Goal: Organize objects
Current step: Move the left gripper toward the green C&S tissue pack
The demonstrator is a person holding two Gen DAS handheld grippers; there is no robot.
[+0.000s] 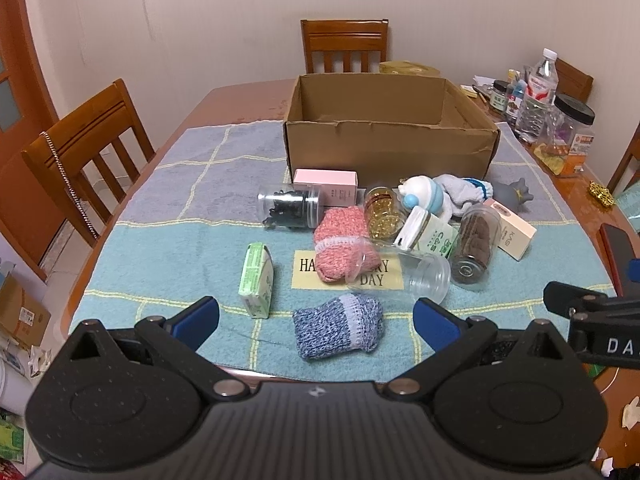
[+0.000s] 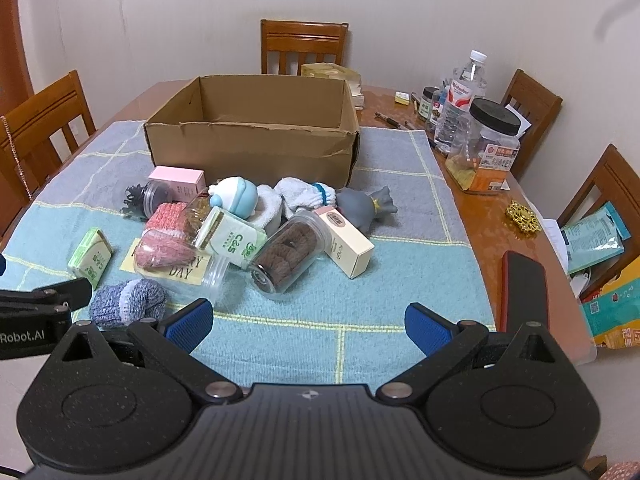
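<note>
Both jaws released; toppled jar [image 2: 286, 258] of seemingly brown biscuits, cardboard box [image 2: 256, 152] behind.

Wooden chair [image 1: 345, 45], water bottle [image 2: 461, 98] — perhaps a phone [image 2: 523, 292].

Wooden table [image 2: 476, 208] bears checked towel [image 2: 304, 304], jars [image 2: 494, 148].

Open brown cardboard box [image 1: 390, 148] sits at the back of the towel, nothing visible inside. In front of it there's a jumble: pink sock [image 1: 342, 240], blue sock [image 1: 338, 326] nearest the edge, green carton [image 1: 258, 278] off to the left, a tipped jar of brown cookies [image 1: 474, 246], clear empty jar [image 1: 404, 272] on its side, pink box [image 1: 326, 186].
</note>
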